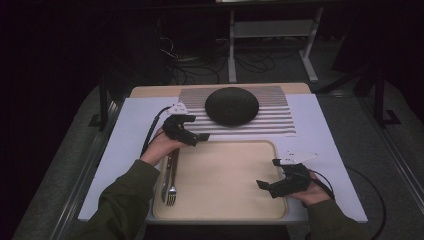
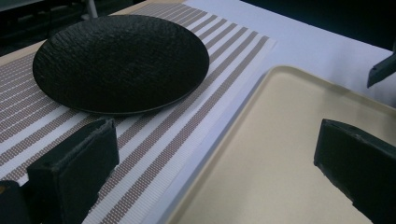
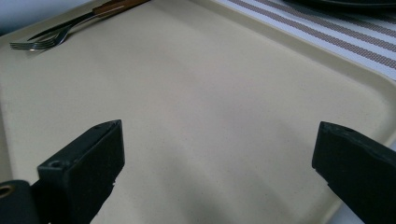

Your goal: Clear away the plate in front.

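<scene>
The left gripper (image 1: pixel 196 136) has its two black jaws spread wide, with nothing between them. It hangs over the far left corner of the tray (image 1: pixel 225 205), where the tray meets the striped mat (image 1: pixel 272 122). The right gripper (image 1: pixel 266 186) is spread wide too and holds nothing. It hangs over the near right part of the tray, pointing left.

The jaws are flat black blocks with rough, soft-looking pads (image 2: pixel 95 149).

The one tray is smooth, cream colored, with round corners. One shiny metal fork (image 1: pixel 171 192) and one knife (image 1: pixel 165 180) with brown handles lie side by side along its left edge, just by the left hand (image 1: pixel 162 146).

The one mat looks woven, with brown and white stripes. One round black plate (image 1: pixel 232 106) with a bumpy top sits on it, at the far side.

Both arms wear green sleeves (image 1: pixel 122 200) and come in from the near side.
</scene>
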`<state>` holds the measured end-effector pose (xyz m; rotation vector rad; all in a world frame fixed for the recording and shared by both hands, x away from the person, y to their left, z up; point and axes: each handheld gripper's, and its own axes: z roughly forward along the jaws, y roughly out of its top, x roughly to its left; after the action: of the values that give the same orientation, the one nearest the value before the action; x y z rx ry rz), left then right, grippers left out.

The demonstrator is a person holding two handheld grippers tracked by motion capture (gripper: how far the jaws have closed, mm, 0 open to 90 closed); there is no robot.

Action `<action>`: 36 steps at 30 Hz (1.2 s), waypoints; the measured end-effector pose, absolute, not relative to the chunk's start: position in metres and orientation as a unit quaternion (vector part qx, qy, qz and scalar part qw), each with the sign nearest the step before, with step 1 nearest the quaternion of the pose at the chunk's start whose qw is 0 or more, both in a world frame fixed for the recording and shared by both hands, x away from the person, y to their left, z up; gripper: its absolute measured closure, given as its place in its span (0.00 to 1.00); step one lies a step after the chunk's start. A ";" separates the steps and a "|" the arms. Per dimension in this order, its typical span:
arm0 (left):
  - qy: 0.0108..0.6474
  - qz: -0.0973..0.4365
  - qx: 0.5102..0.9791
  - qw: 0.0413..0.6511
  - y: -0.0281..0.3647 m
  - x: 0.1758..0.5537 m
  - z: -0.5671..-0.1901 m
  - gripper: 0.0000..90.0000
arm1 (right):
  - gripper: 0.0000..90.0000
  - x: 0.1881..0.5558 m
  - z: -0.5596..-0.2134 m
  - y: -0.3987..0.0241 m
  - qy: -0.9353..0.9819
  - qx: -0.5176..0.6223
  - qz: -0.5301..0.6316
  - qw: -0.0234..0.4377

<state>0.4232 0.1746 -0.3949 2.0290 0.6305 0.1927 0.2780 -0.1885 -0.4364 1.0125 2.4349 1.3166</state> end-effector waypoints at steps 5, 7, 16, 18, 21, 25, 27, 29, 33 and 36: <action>0.265 0.076 0.828 0.488 0.172 0.433 -0.396 0.00 | 0.02 0.278 -0.436 -0.189 0.822 0.342 0.445 0.097; 0.268 0.074 0.825 0.491 0.171 0.437 -0.397 0.00 | 0.02 0.278 -0.436 -0.189 0.822 0.342 0.445 0.097; 0.271 0.077 0.822 0.495 0.161 0.452 -0.402 0.00 | 0.02 0.278 -0.436 -0.189 0.822 0.341 0.446 0.097; 0.271 0.082 0.822 0.494 0.158 0.456 -0.404 0.00 | 0.02 0.278 -0.436 -0.189 0.822 0.341 0.446 0.096; 0.272 0.085 0.821 0.494 0.154 0.461 -0.405 0.00 | 0.02 0.278 -0.436 -0.189 0.822 0.341 0.446 0.096; 0.271 0.093 0.823 0.491 0.151 0.465 -0.406 0.00 | 0.02 0.278 -0.436 -0.189 0.822 0.341 0.446 0.096; 0.270 0.101 0.825 0.486 0.147 0.470 -0.408 0.00 | 0.02 0.278 -0.436 -0.189 0.822 0.341 0.447 0.096; 0.272 0.102 0.823 0.488 0.146 0.474 -0.410 0.00 | 0.02 0.278 -0.436 -0.189 0.822 0.341 0.447 0.096; 0.276 0.105 0.823 0.485 0.143 0.478 -0.413 0.00 | 0.02 0.278 -0.436 -0.189 0.821 0.341 0.448 0.096; 0.274 0.109 0.826 0.480 0.142 0.480 -0.415 0.00 | 0.02 0.278 -0.435 -0.189 0.821 0.341 0.448 0.096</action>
<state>0.4804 0.1420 -0.4148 2.0153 0.6675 0.2660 0.2776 -0.1894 -0.4355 1.0117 2.4321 1.3287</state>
